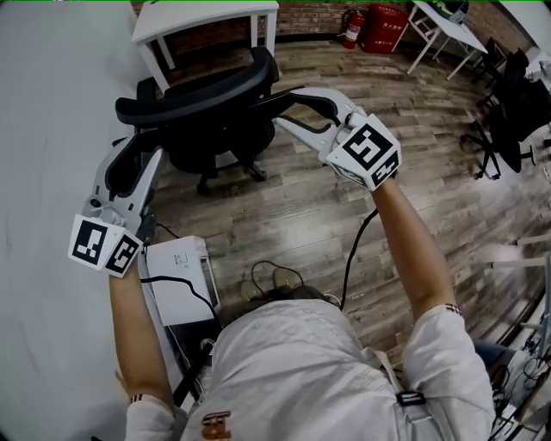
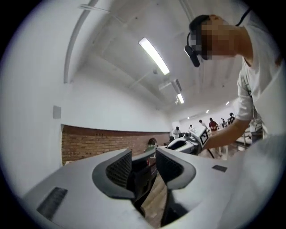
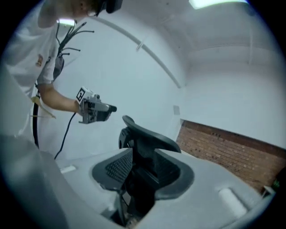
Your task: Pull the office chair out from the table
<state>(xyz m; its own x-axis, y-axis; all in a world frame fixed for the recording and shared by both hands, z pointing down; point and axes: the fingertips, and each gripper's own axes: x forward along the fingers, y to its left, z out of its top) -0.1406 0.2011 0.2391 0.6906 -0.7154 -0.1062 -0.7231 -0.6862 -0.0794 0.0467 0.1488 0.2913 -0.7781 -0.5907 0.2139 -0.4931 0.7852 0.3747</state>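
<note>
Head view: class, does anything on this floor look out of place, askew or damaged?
Only one thing: a white box-shaped machine sits on the wooden plank floor by the white wall, with loose black cables trailing over it. The black mesh office chair stands upright, no damage showing.

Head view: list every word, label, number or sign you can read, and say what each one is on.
Nothing here can be read as text.
Red cabinet: white print, too small to read.
Fire extinguisher: label too small to read.
Shirt: orange-brown print, blurred.
White device on the floor: small dark mark, too small to read.
Marker cubes: black-and-white square patterns, no letters.
</note>
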